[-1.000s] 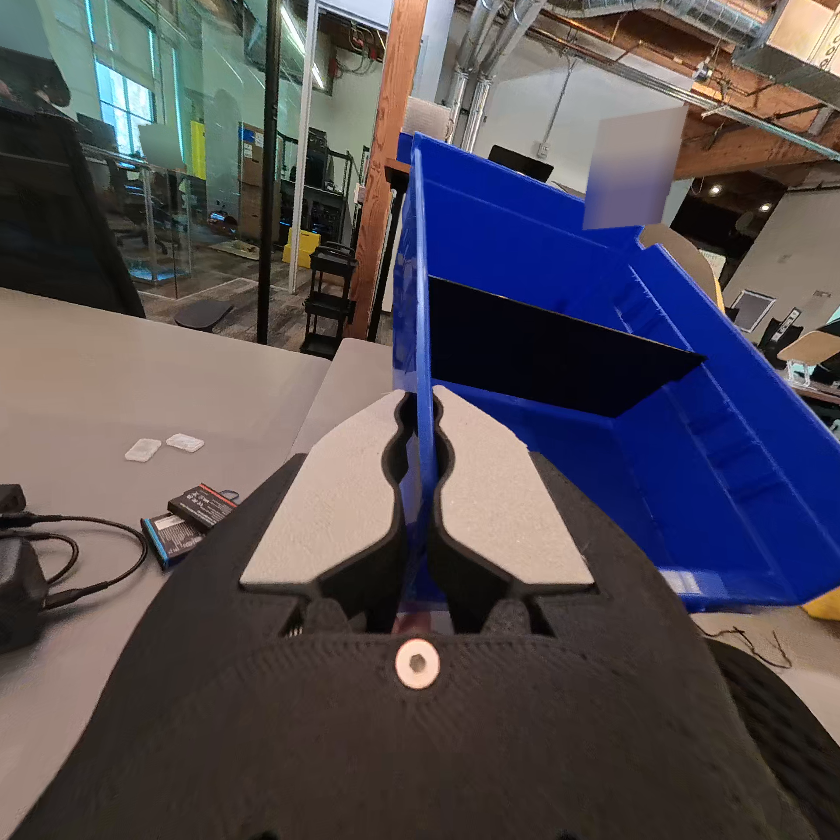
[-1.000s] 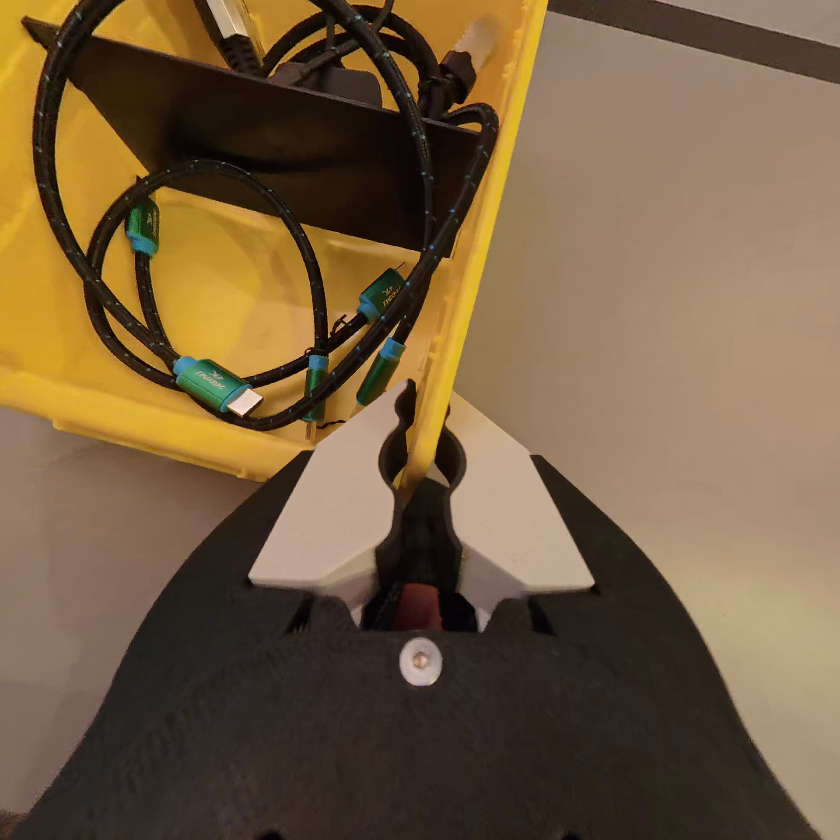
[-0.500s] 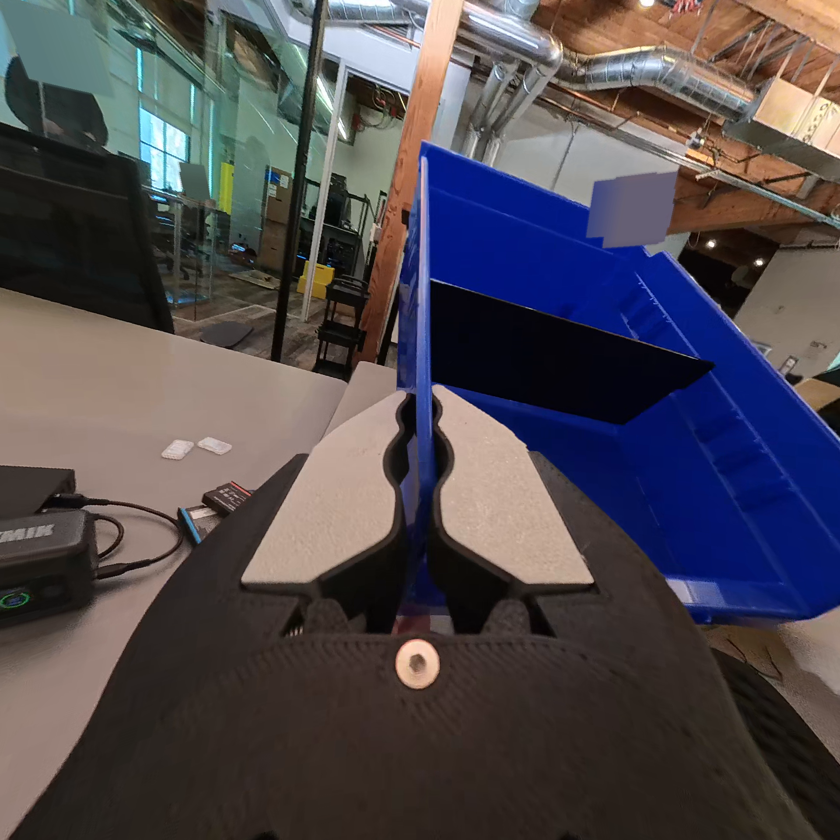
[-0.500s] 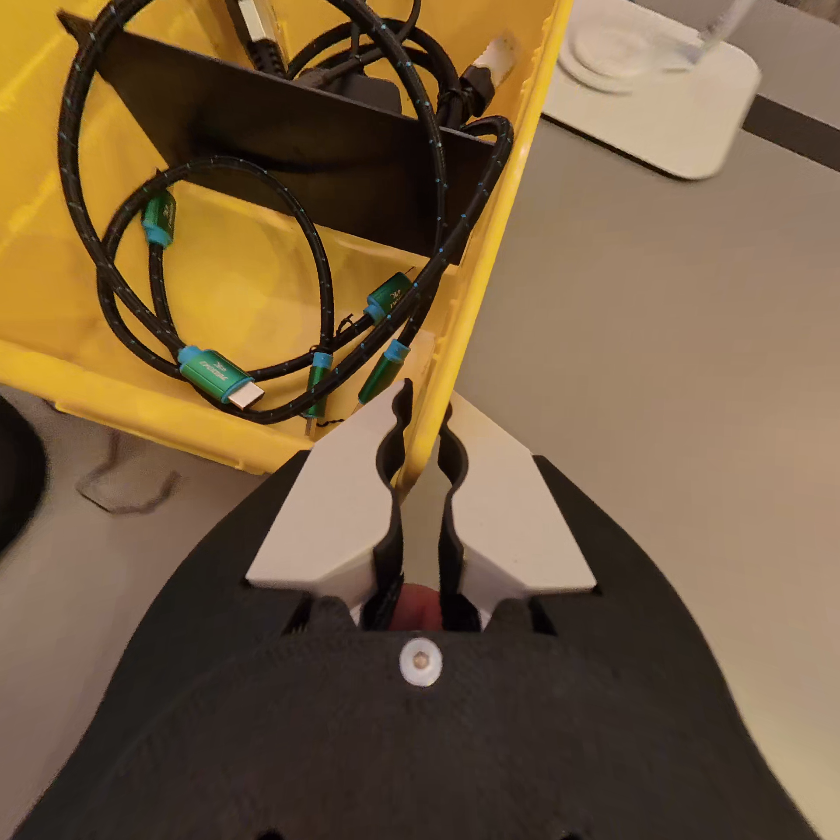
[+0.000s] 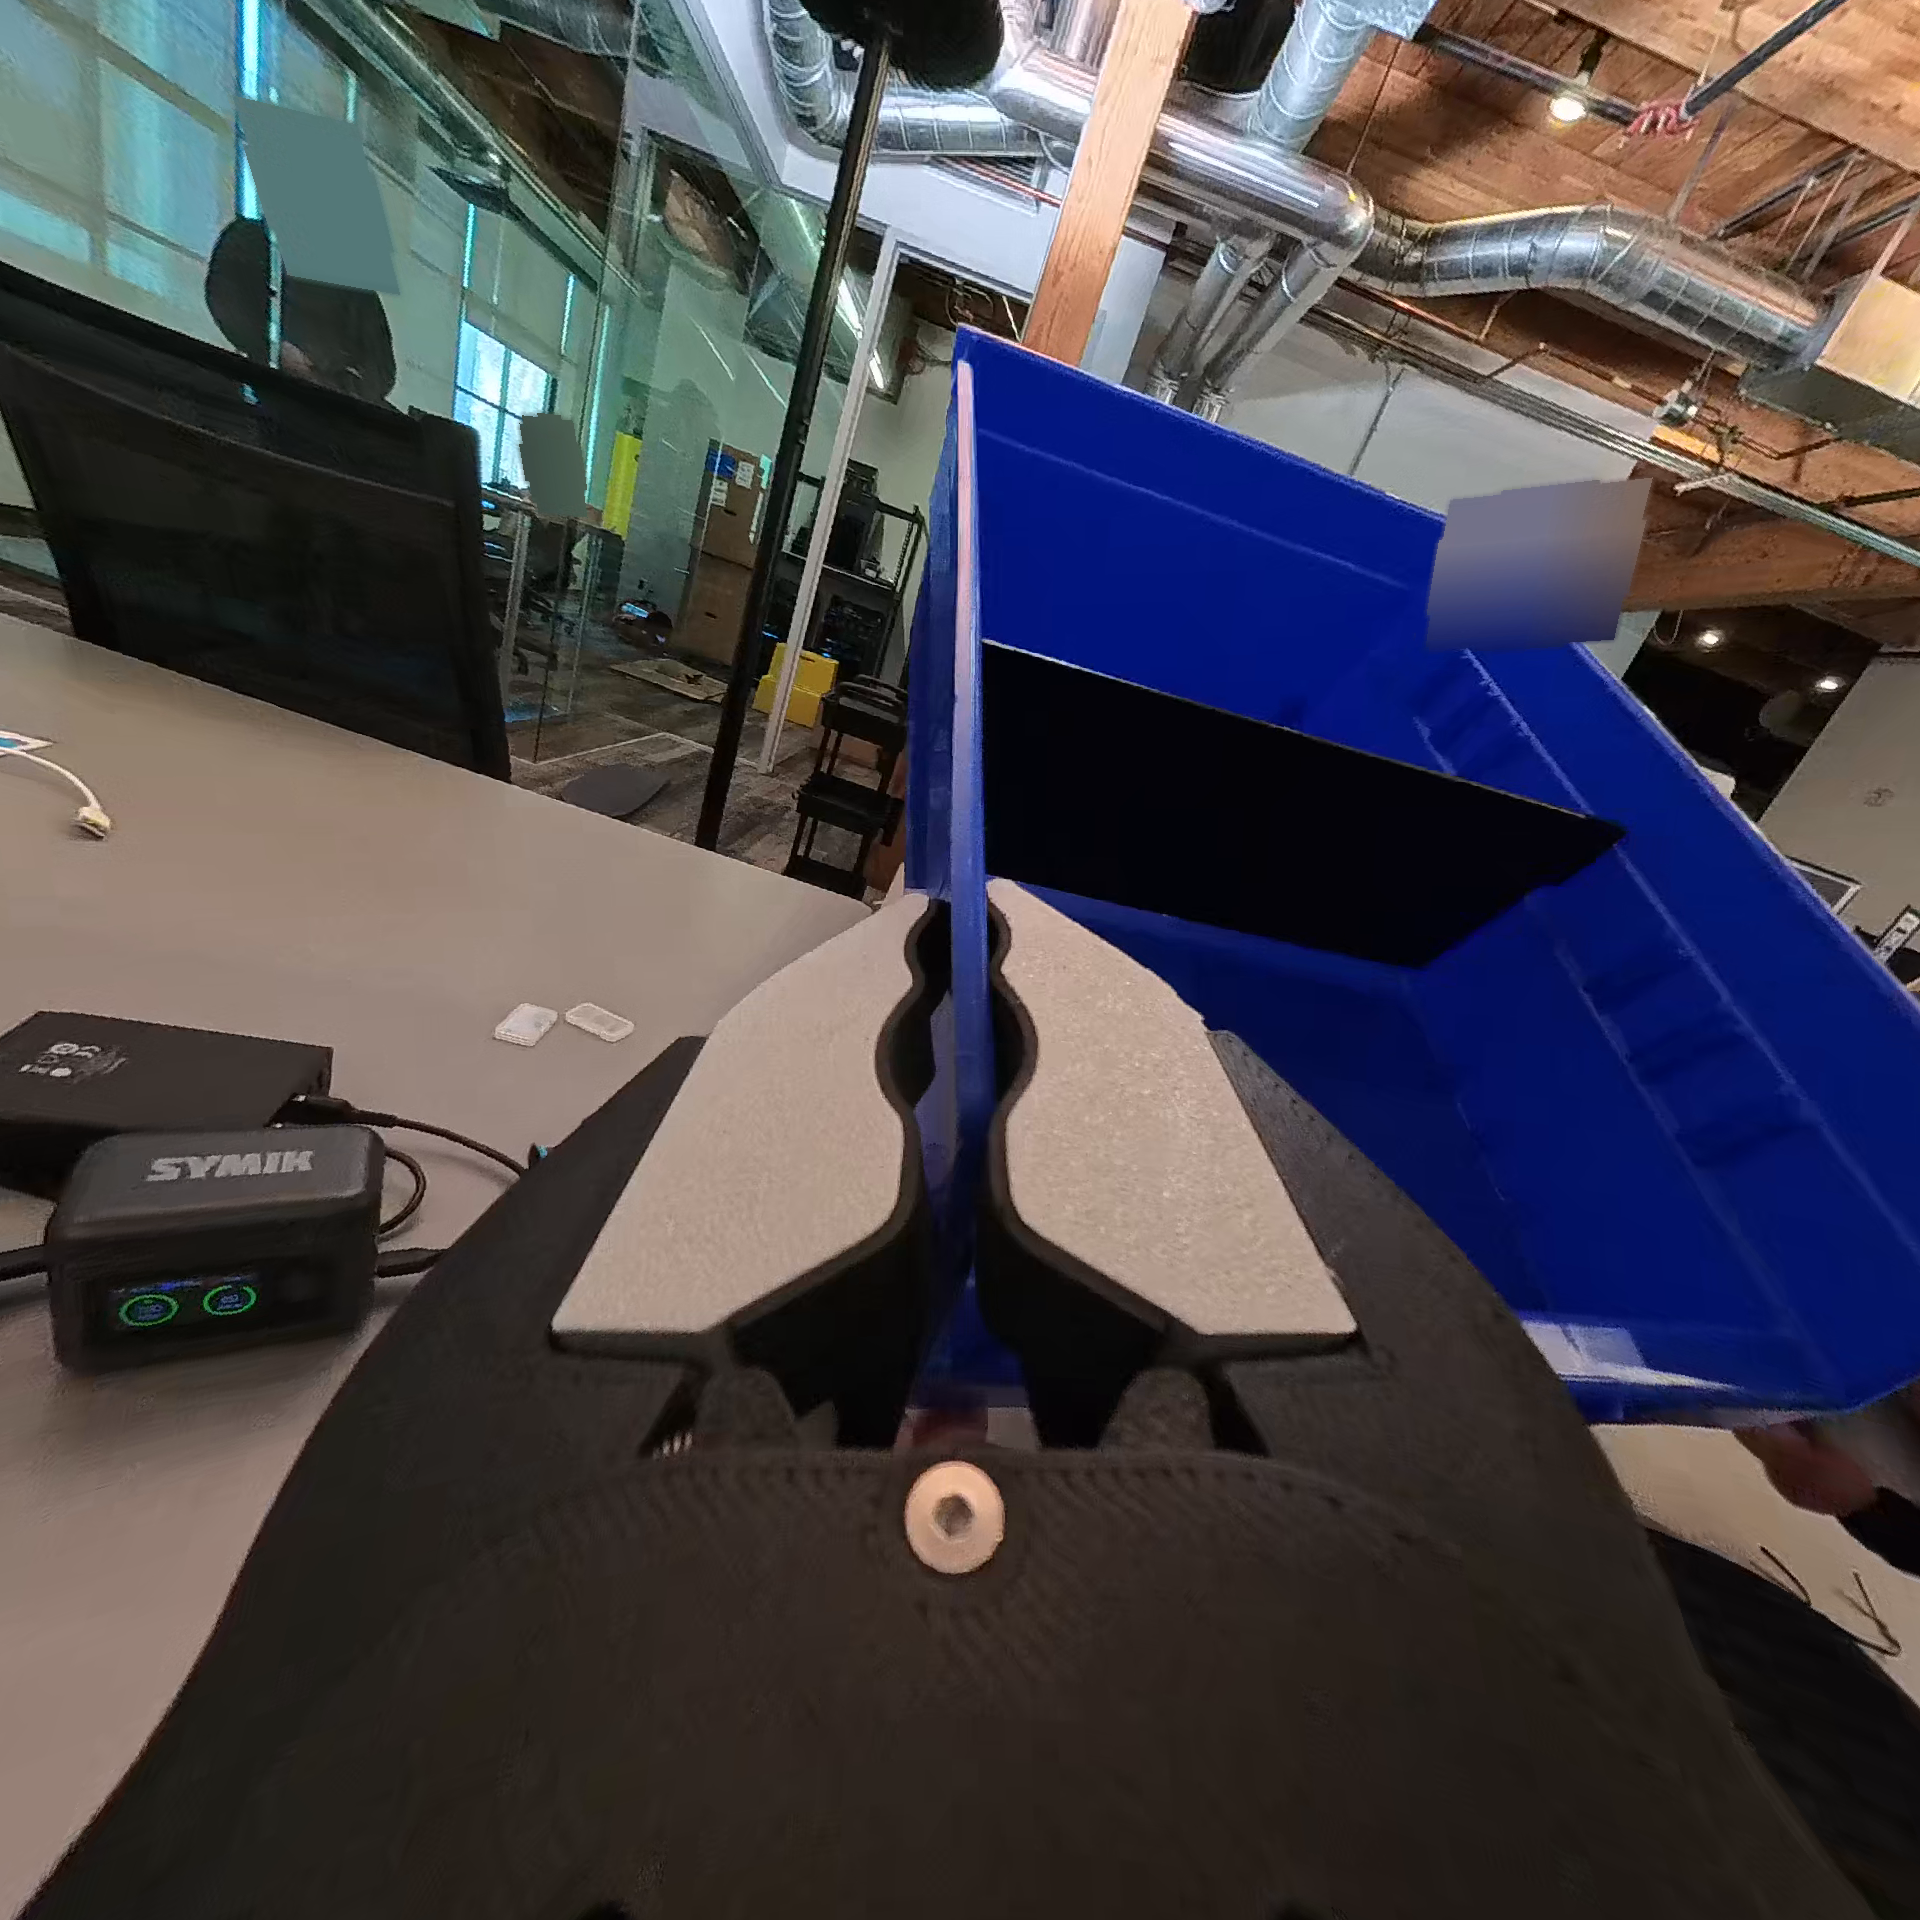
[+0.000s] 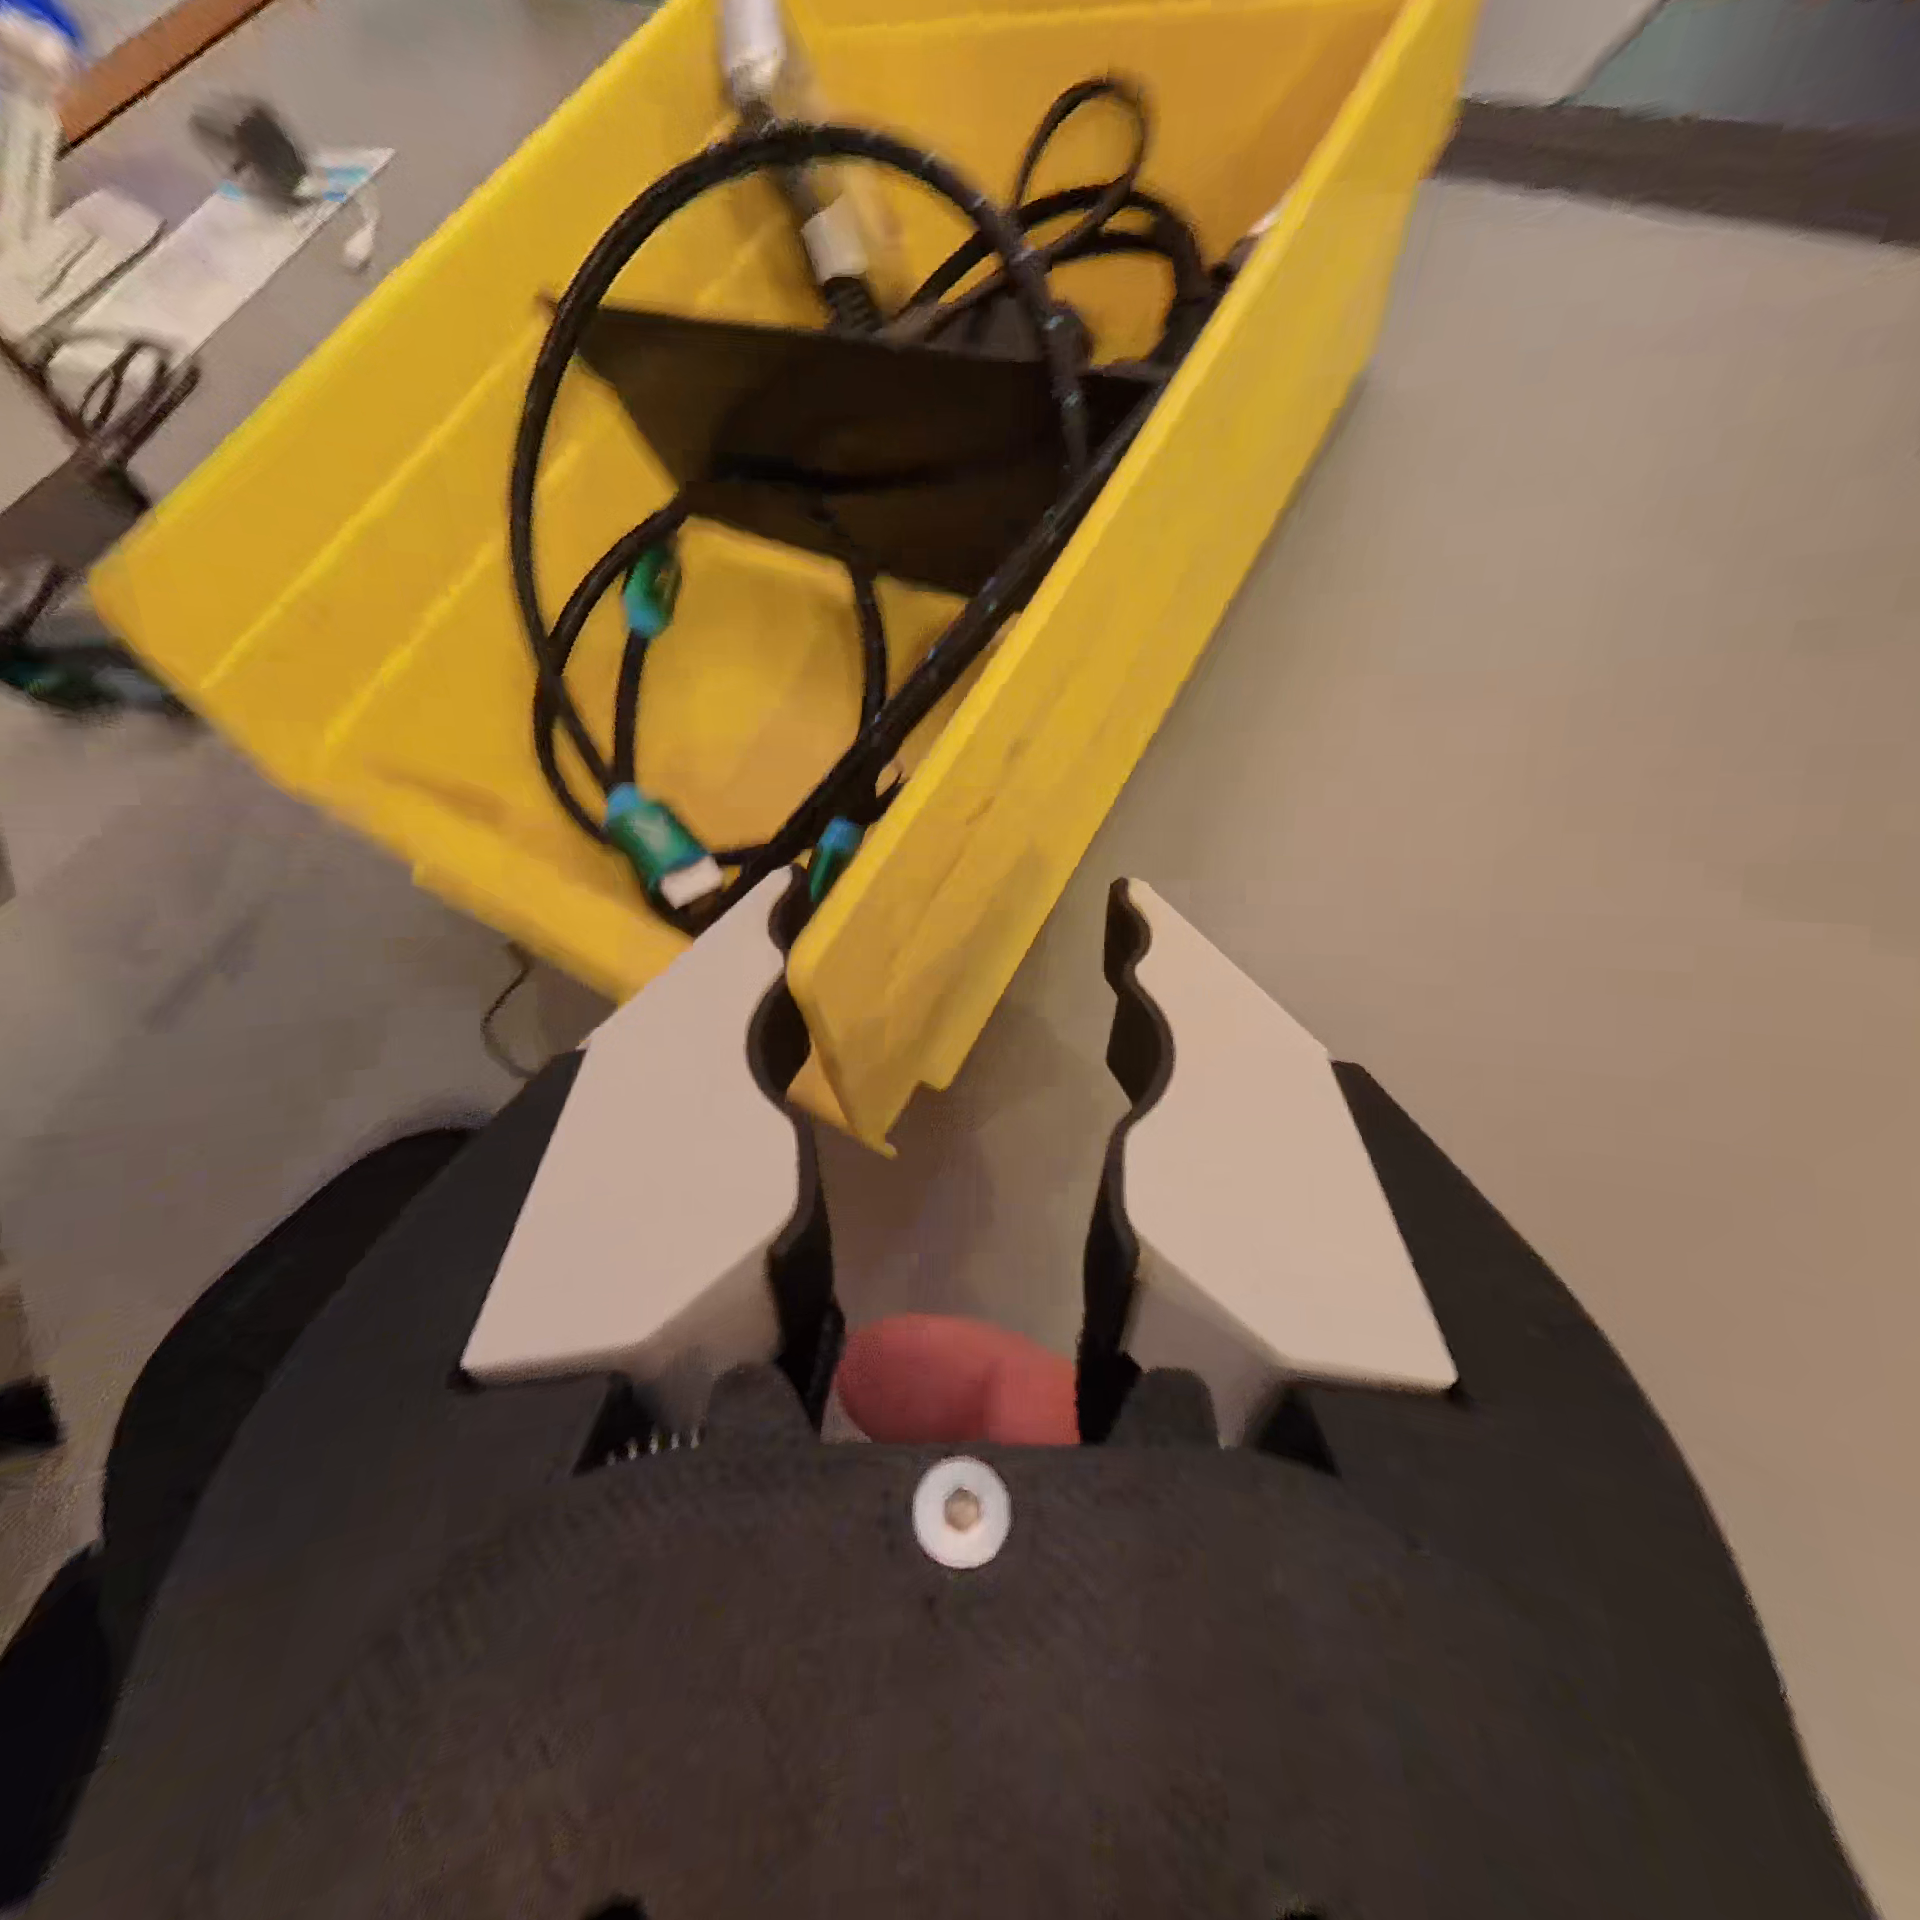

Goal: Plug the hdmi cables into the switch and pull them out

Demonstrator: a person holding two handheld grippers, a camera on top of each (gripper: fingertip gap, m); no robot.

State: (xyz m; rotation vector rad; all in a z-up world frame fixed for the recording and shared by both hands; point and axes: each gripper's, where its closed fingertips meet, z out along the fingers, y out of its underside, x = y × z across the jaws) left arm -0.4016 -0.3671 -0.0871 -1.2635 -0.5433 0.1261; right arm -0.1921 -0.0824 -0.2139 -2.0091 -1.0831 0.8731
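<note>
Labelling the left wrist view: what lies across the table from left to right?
White cable end → black box → two small clear cases → left gripper → blue bin.

My right gripper (image 6: 951,914) has its pale fingers spread wide, straddling the near corner of a yellow plastic bin (image 6: 1049,831) that sits tilted on the grey table (image 6: 1558,727); the left finger touches the bin's wall. Inside I see black braided HDMI cables (image 6: 873,644) with green-and-blue plugs coiled over a black divider panel (image 6: 831,416). One plug (image 6: 655,842) lies at the bin's near edge. The picture is blurred.
</note>
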